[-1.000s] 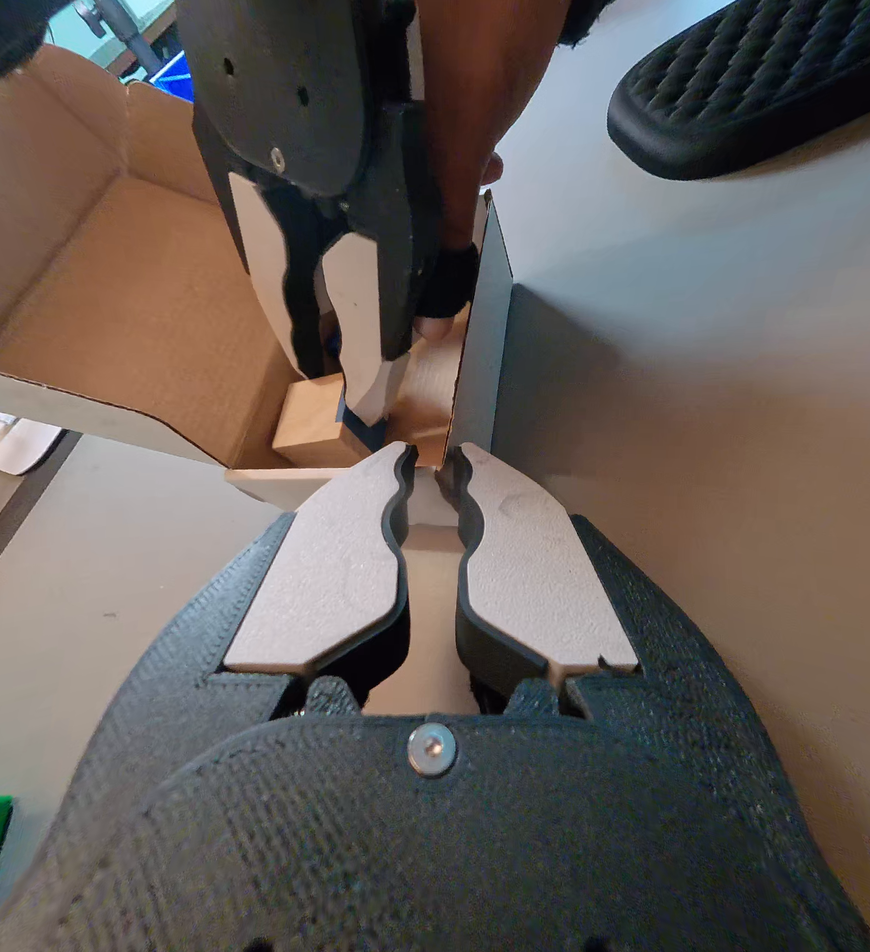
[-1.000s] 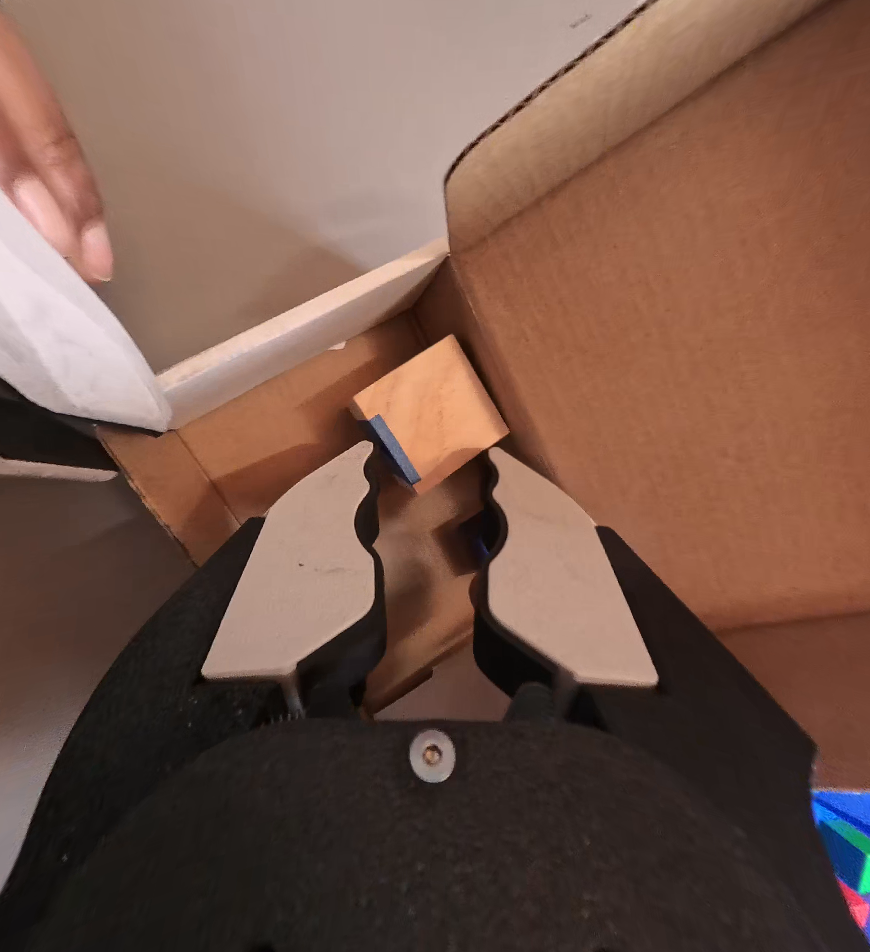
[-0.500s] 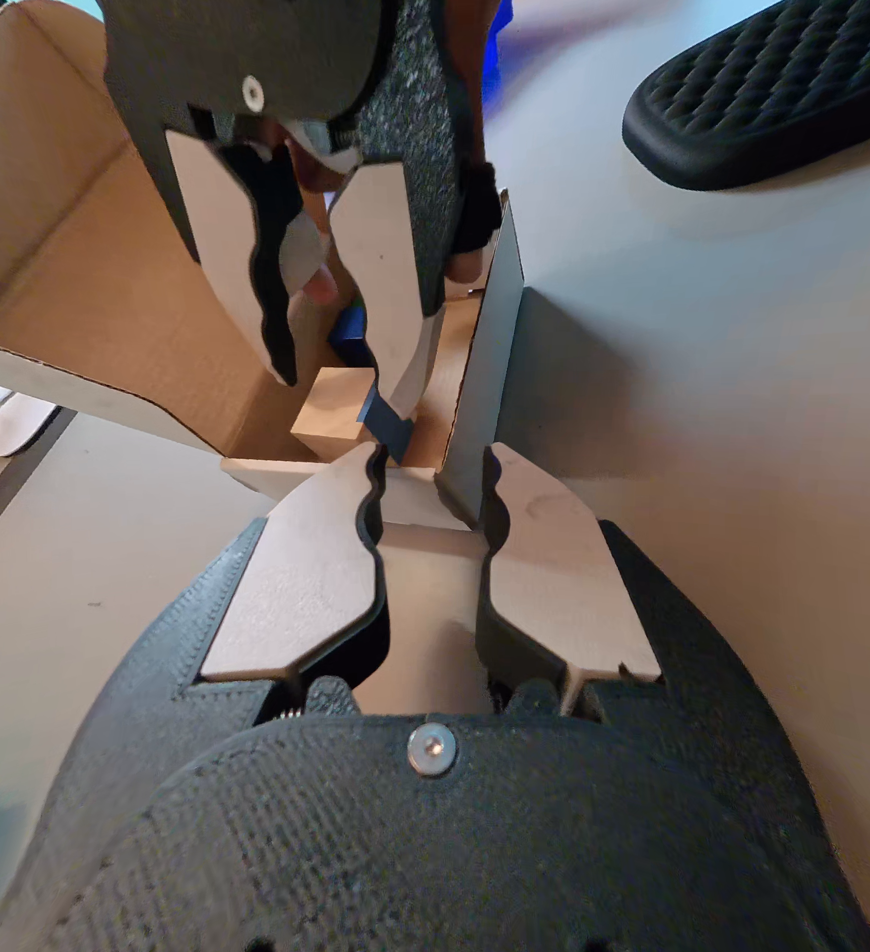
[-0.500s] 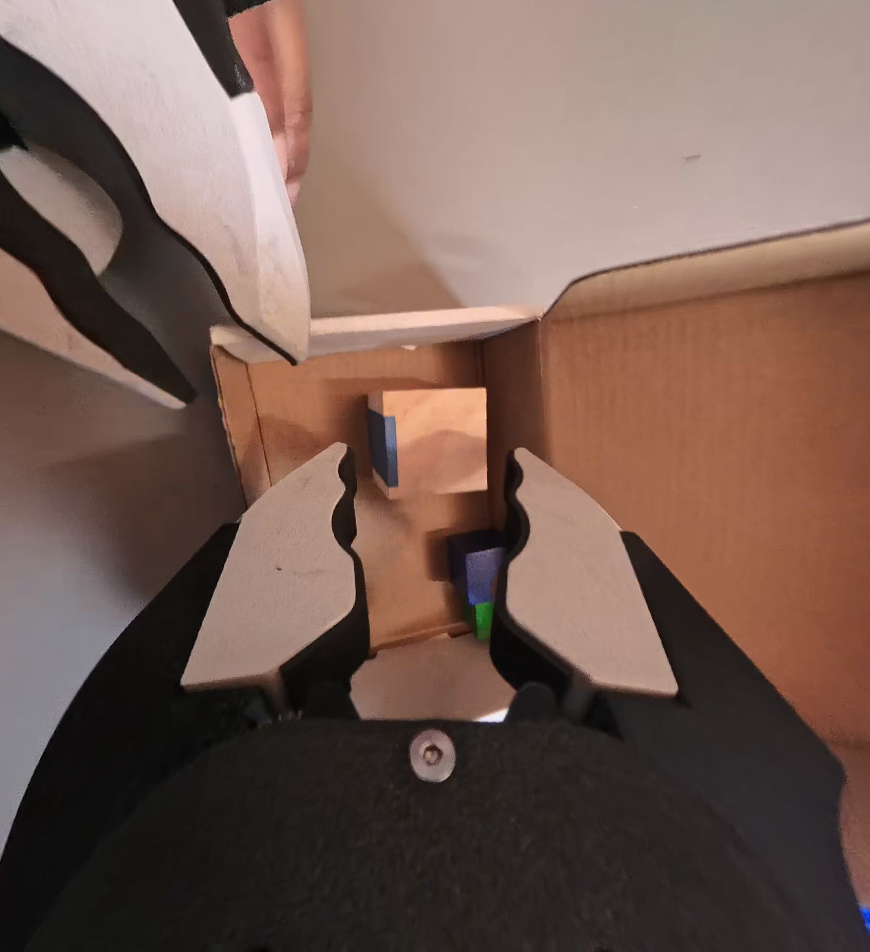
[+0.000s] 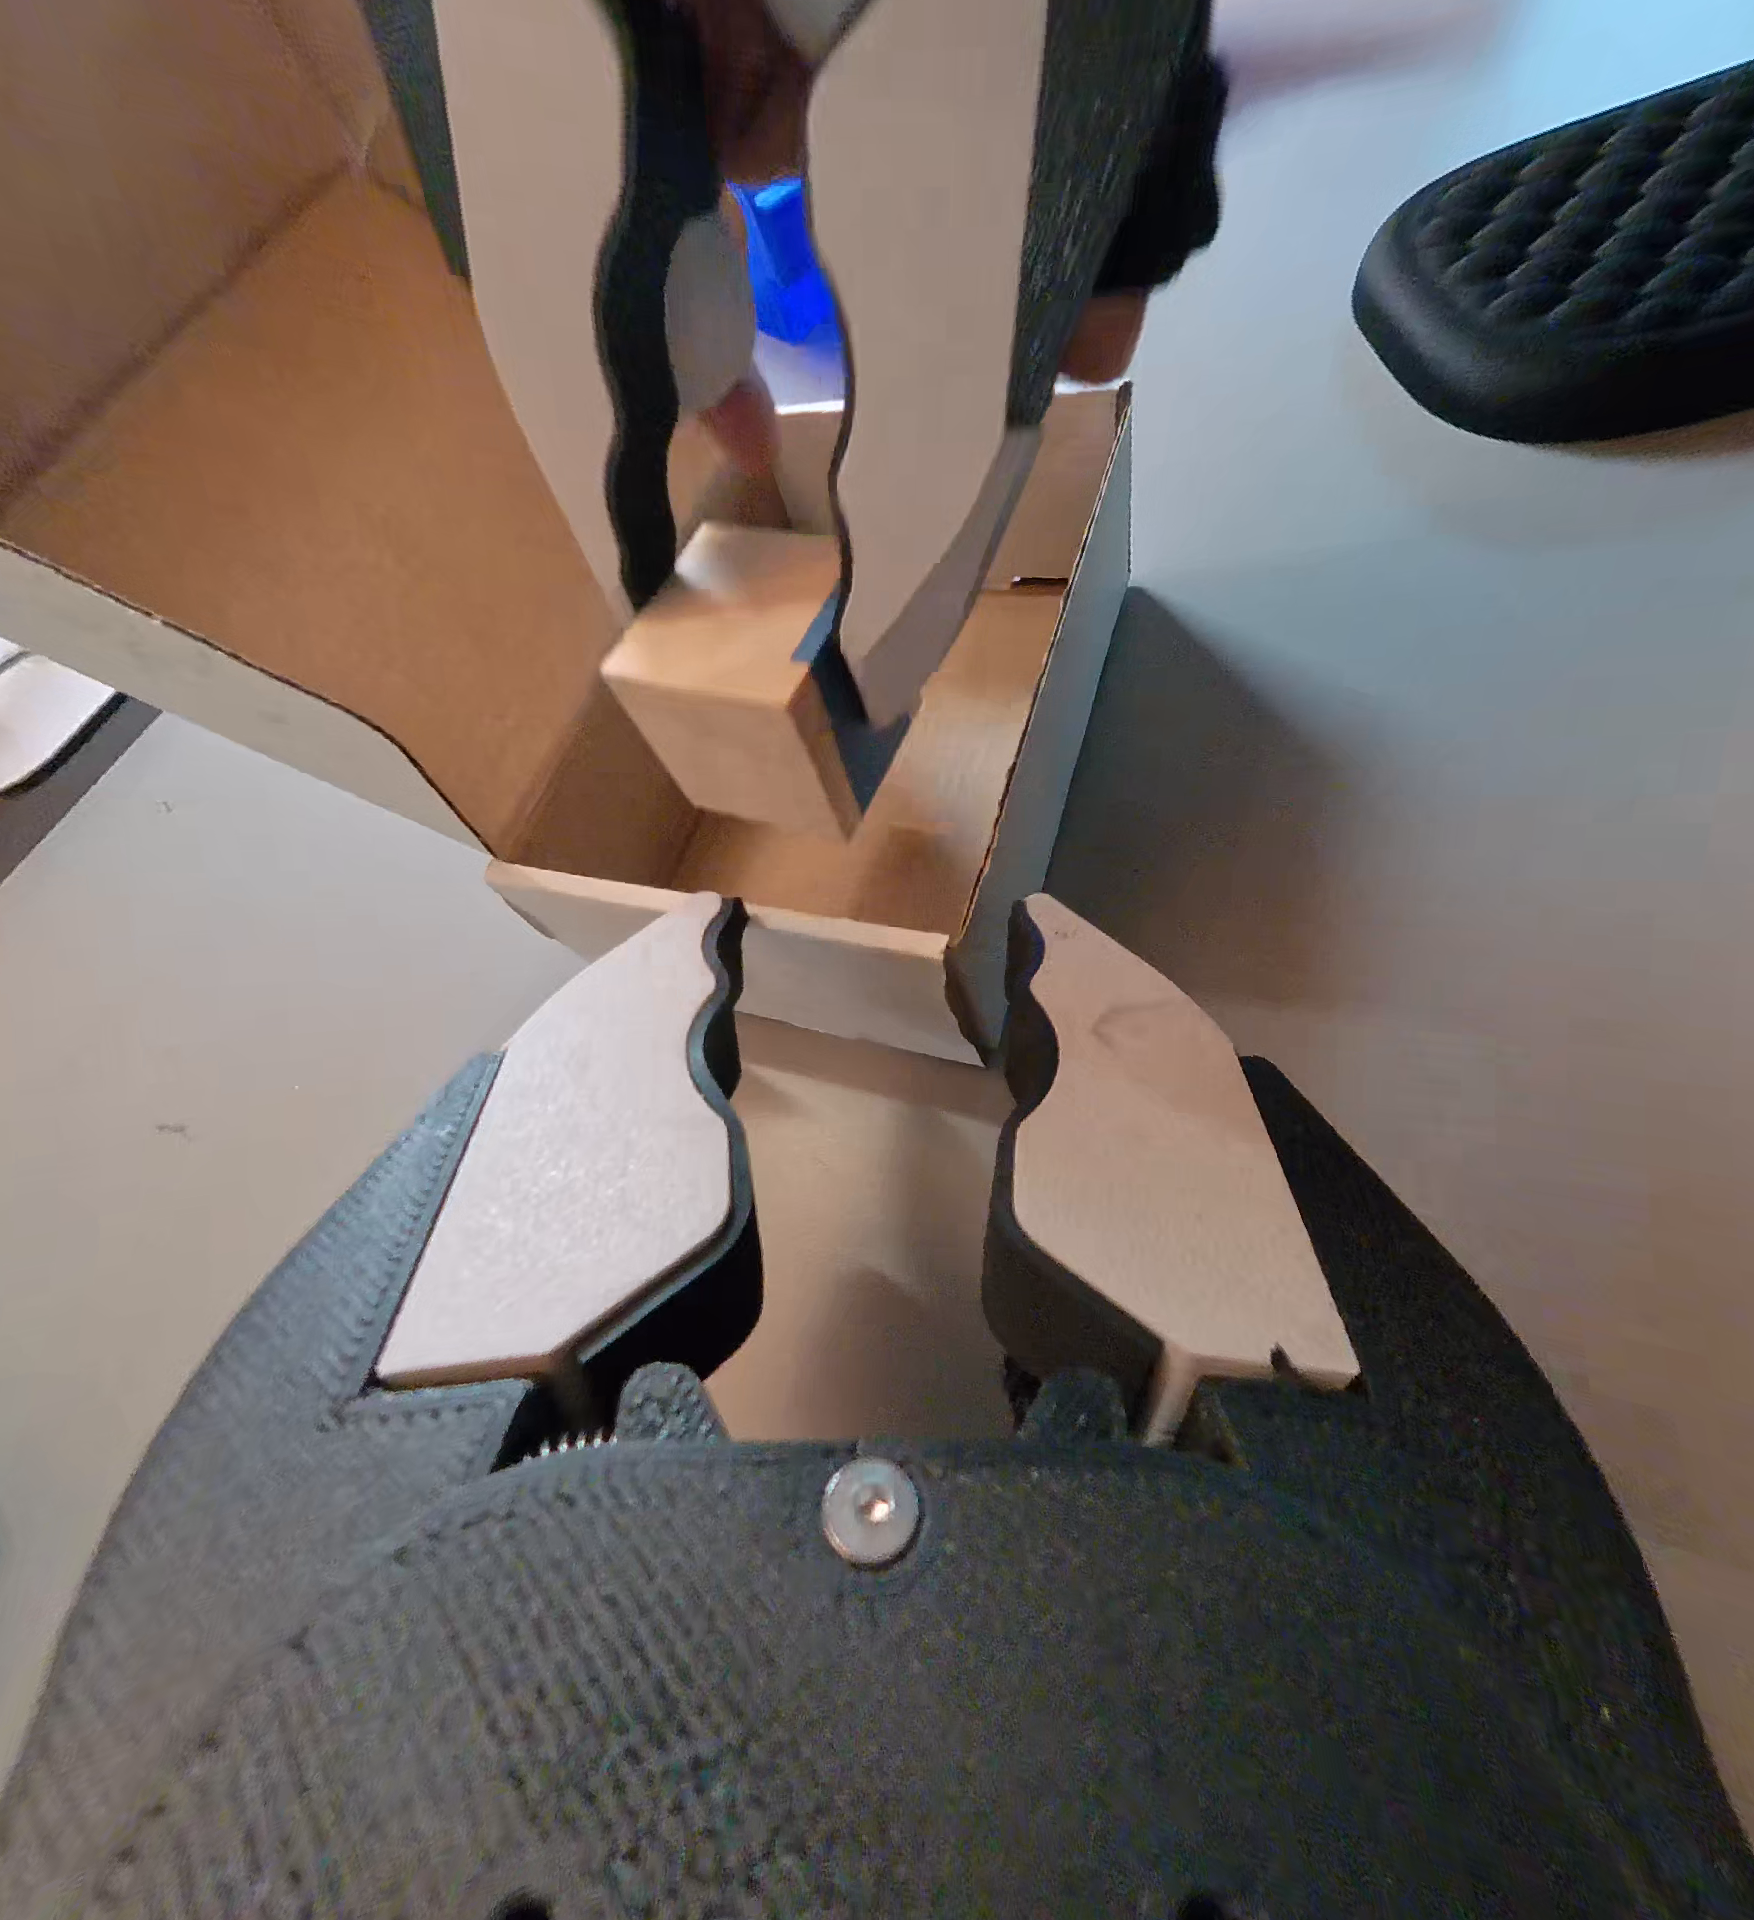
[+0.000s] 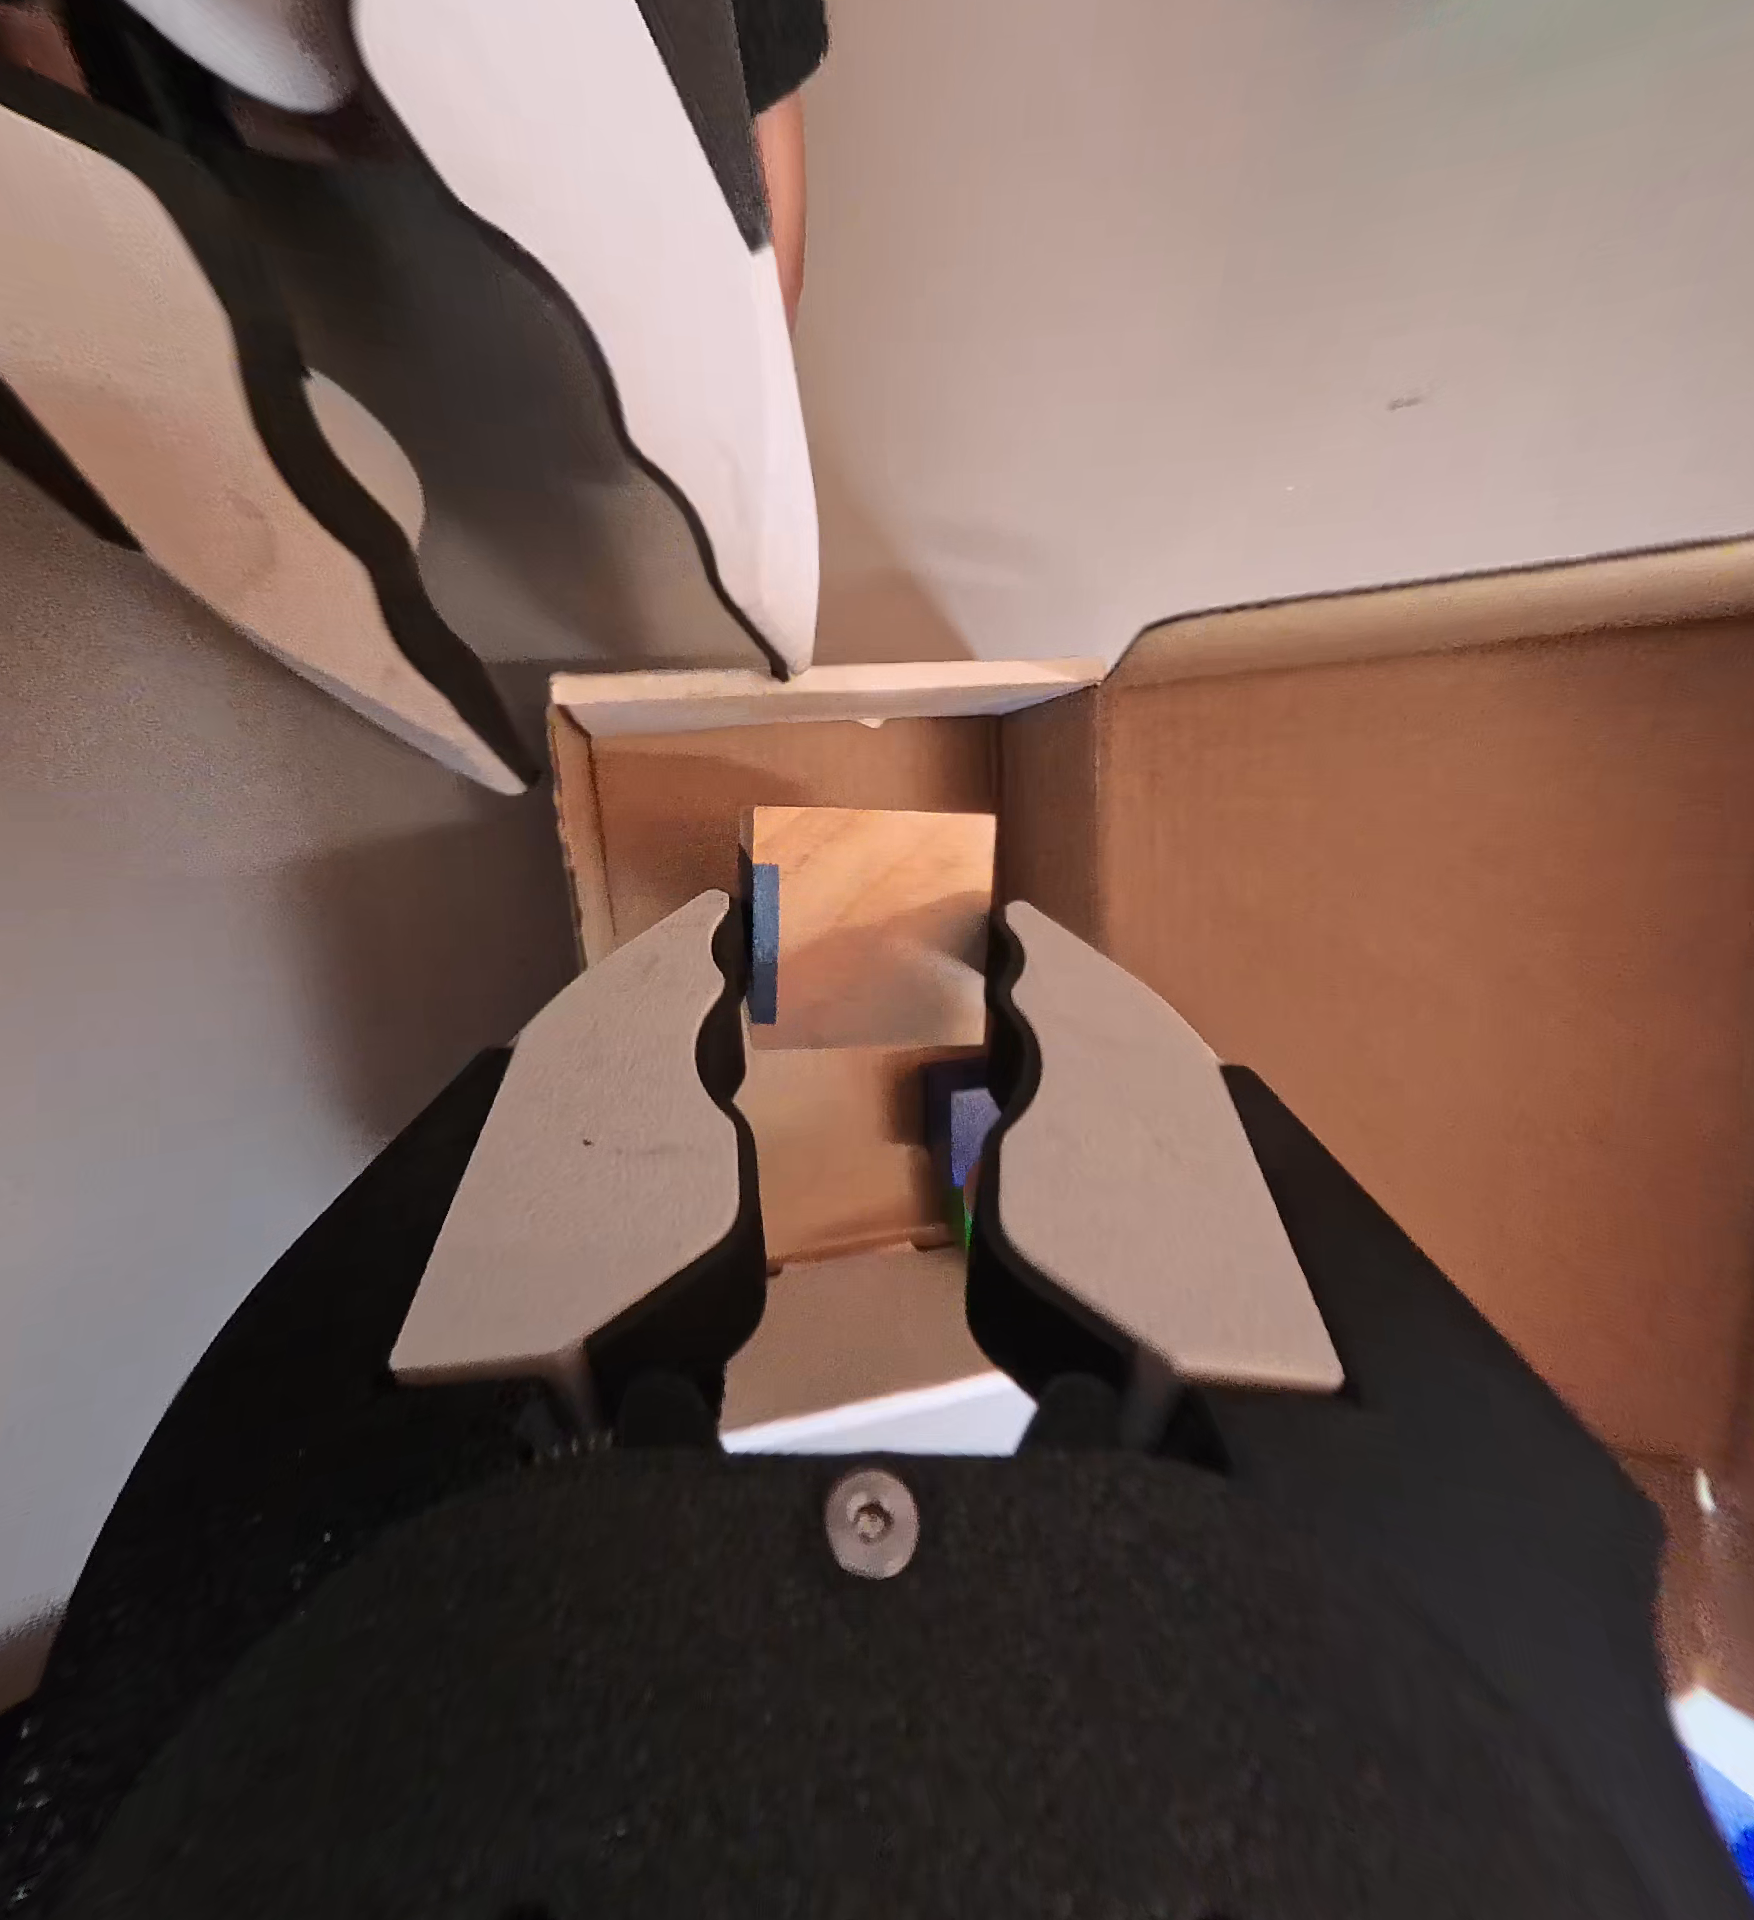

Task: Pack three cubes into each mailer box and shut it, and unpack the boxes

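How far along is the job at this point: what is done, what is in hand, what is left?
Done: the box stands open, with a wooden cube and a blue and green cube inside.

In hand: the right tool, open, straddles the wooden cube; the left tool, open, sits at the box's near corner.

Left: whether this is packing or unpacking cannot be told; no third cube shows, and the lid is not shut.
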Demonstrator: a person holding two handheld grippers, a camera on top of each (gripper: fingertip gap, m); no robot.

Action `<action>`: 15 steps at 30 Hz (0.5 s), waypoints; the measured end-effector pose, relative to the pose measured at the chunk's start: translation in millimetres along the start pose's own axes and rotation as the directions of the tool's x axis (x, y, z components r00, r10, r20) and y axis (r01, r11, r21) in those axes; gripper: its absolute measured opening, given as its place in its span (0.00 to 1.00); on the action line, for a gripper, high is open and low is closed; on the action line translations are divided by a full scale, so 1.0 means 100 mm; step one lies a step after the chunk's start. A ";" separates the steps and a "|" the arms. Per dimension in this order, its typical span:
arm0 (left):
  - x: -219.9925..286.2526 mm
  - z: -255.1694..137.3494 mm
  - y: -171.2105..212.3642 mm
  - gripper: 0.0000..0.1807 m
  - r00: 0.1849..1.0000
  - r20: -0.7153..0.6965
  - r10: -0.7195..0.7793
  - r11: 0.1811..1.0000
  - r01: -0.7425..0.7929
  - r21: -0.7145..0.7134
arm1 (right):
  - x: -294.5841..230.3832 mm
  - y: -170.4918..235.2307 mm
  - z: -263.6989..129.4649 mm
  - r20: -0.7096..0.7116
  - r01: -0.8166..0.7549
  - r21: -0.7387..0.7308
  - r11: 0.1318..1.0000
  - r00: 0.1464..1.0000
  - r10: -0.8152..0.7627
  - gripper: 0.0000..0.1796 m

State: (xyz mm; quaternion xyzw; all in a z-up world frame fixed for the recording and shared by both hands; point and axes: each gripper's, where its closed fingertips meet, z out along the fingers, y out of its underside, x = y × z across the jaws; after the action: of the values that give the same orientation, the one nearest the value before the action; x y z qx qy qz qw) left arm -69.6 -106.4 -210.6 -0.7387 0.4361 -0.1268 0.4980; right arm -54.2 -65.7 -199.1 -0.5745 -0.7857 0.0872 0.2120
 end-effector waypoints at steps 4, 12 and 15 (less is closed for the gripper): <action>0.01 -0.01 -0.03 0.28 0.999 0.007 -0.038 0.999 0.038 -0.012 | -0.06 0.00 -0.30 -0.017 -0.024 0.061 0.998 1.000 0.025 0.24; -0.01 -0.02 -0.03 0.29 0.994 0.034 -0.101 0.994 0.103 -0.041 | -0.06 0.34 -0.87 -0.091 -0.097 0.115 0.989 0.990 0.108 0.24; -0.04 -0.02 -0.02 0.28 0.993 0.054 -0.103 0.993 0.106 -0.050 | -0.02 0.53 -1.08 -0.119 -0.142 0.135 0.981 0.980 0.158 0.24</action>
State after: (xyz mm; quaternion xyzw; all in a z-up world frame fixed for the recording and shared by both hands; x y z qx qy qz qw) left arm -71.9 -104.2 -207.1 -0.7765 0.3872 -0.1220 0.4820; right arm 38.9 -61.6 -122.8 -0.6221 -0.7177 0.1149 0.2909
